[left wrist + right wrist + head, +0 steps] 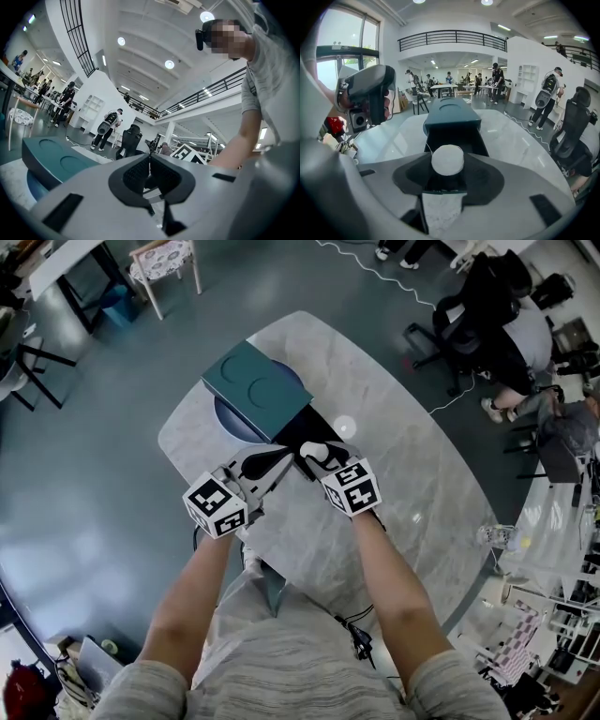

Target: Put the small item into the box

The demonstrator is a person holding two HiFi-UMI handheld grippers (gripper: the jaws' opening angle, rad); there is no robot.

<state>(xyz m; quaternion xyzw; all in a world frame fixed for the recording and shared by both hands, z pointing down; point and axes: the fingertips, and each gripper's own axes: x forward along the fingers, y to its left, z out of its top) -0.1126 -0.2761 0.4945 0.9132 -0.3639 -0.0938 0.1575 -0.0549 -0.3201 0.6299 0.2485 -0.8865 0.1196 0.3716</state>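
The left gripper [281, 461] is seen at the left of the marble table [422, 484], its jaws brought fully together with nothing between them, as its own view shows; its tip lies just beside the near left corner of the box. A person's bare forearm [243, 136] is seen behind it in that view. Toward the middle, the teal box [255, 388] is set on the table over a blue round base [232, 420], and its black inner compartment [302, 430] is drawn out toward the person and left open. To the right of this, the right gripper [324, 456] is held at the near end of the open compartment, close beside the left gripper. Its jaws are set wide and are closed on the small white round item [447, 160], which is pinched between the pads near their tips. In the right gripper view the item is seen directly in front of the open black compartment [454, 136], with the teal lid [452, 115] beyond it; whether the item is already above the compartment or just short of its edge cannot be told. At the far right, a black office chair [572, 129] is seen beside the table.
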